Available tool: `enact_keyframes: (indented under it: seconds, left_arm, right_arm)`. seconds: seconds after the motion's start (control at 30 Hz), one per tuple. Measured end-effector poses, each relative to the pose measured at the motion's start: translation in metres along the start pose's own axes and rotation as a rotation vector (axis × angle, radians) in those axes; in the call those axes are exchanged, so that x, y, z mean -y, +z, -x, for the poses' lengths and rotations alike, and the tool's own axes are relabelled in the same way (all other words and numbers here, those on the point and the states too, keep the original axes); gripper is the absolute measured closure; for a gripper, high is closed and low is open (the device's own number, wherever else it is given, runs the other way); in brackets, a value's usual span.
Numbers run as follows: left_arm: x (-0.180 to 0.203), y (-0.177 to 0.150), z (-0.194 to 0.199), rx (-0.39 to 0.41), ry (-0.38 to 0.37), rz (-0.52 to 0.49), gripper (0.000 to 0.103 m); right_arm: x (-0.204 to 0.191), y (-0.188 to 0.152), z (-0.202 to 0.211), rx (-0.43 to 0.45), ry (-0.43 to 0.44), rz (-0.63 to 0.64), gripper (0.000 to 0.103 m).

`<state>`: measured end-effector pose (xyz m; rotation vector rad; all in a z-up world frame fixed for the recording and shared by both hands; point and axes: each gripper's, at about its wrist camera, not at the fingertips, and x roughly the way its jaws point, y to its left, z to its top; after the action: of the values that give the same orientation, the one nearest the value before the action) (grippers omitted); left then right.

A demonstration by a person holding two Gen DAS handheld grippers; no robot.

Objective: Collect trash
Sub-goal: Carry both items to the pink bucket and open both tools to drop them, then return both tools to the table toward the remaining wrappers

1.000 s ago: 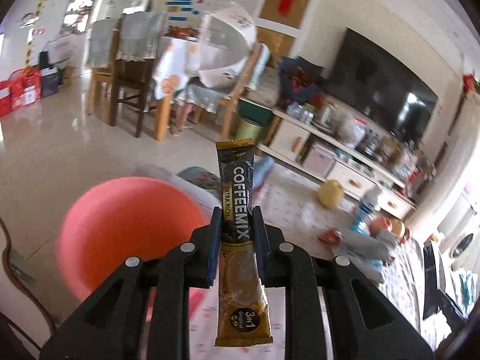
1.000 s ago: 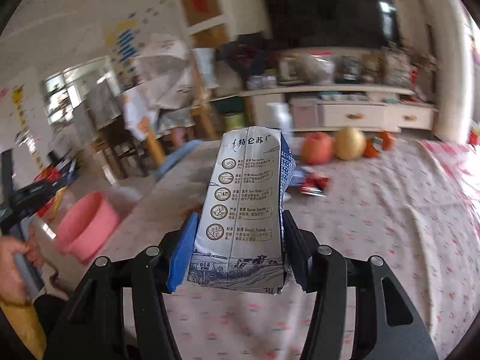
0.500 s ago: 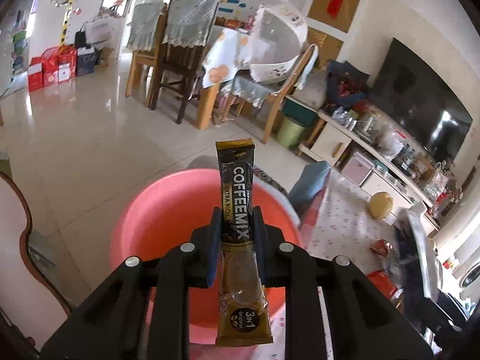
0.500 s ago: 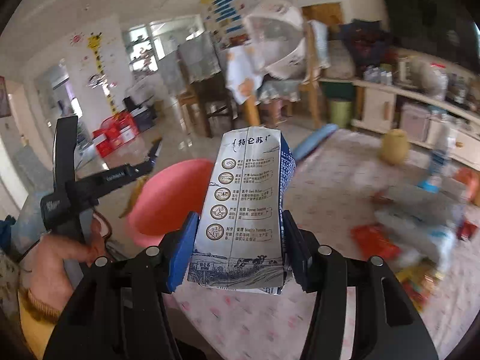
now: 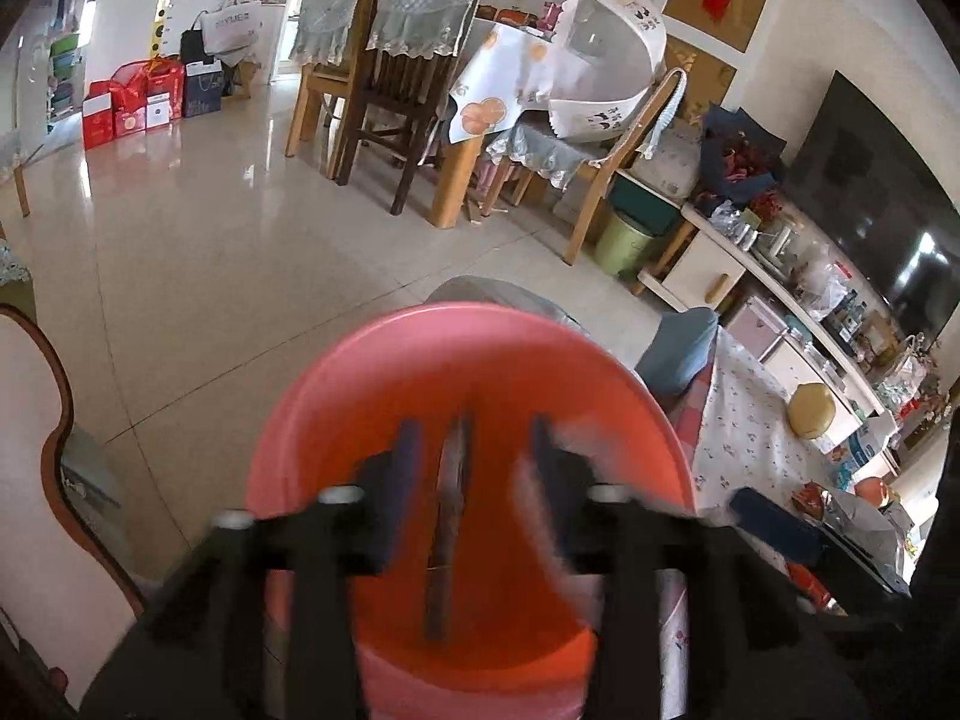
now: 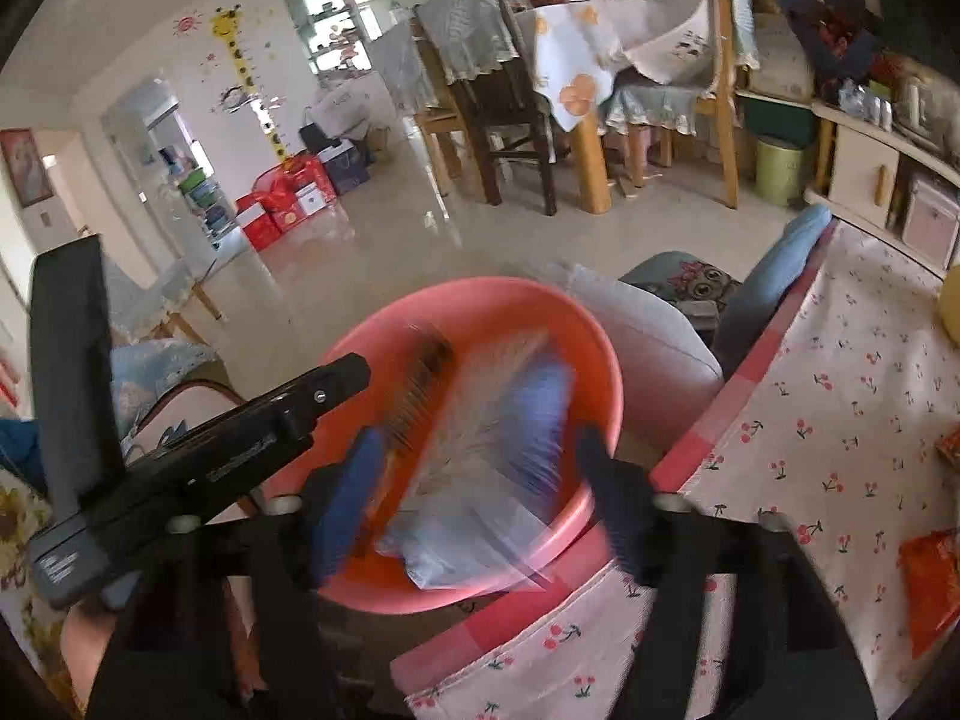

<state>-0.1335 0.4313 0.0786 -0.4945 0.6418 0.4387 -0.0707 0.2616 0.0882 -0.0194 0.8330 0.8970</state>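
Over pink basin (image 6: 591, 348): left gripper (image 5: 474, 450), right gripper (image 6: 474, 456) jaws just opening; coffee sachet (image 5: 447, 516), milk carton (image 6: 498, 420) dropping free; keep both centred above basin.

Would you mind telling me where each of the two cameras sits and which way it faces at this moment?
Left wrist: on the left gripper, looking down into the pink basin; its own open fingers show, with the coffee sachet loose between them.
Right wrist: on the right gripper, angled down at the same basin; its own open fingers, the blurred milk carton, the other gripper and a hand show.
Shared: the basin, sachet, dining chairs and the cherry-print cloth.
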Motion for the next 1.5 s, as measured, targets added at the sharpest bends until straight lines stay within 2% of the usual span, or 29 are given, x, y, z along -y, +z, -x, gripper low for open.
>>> enact_keyframes:
  seconds: [0.1, 0.3, 0.4, 0.5, 0.63, 0.9, 1.03, 1.2, 1.43, 1.5]
  left_arm:
    - [0.004, -0.002, 0.001, 0.017, 0.010, -0.027, 0.038]
    - [0.023, -0.007, 0.012, 0.121, 0.025, -0.117, 0.026]
    - [0.039, -0.011, 0.021, 0.185, -0.010, -0.179, 0.020]
    - [0.056, -0.017, 0.028, 0.224, -0.052, -0.236, 0.020]
    - [0.077, -0.026, 0.032, 0.232, -0.090, -0.290, 0.020]
    - [0.127, -0.047, 0.056, 0.285, -0.077, -0.432, 0.020]
    - [0.152, -0.061, 0.066, 0.266, -0.139, -0.485, 0.020]
    - [0.181, -0.087, 0.081, 0.267, -0.169, -0.568, 0.020]
    - [0.210, -0.109, 0.096, 0.263, -0.191, -0.609, 0.020]
    - [0.216, -0.115, 0.100, 0.245, -0.218, -0.607, 0.020]
  right_arm:
    - [0.018, -0.004, 0.017, 0.045, -0.020, -0.067, 0.014]
    - [0.044, -0.028, 0.058, 0.099, -0.111, -0.115, 0.013]
    - [0.051, -0.043, 0.078, 0.122, -0.165, -0.106, 0.013]
    - [0.054, -0.059, 0.098, 0.147, -0.212, -0.091, 0.013]
    - [0.059, -0.078, 0.126, 0.184, -0.276, -0.070, 0.013]
    - [0.065, -0.100, 0.180, 0.284, -0.423, -0.008, 0.009]
    - [0.070, -0.113, 0.207, 0.341, -0.481, 0.005, 0.008]
    - [0.084, -0.126, 0.233, 0.383, -0.544, -0.009, 0.008]
    - [0.113, -0.144, 0.264, 0.427, -0.600, -0.060, 0.006]
    - [0.120, -0.148, 0.273, 0.442, -0.614, -0.073, 0.005]
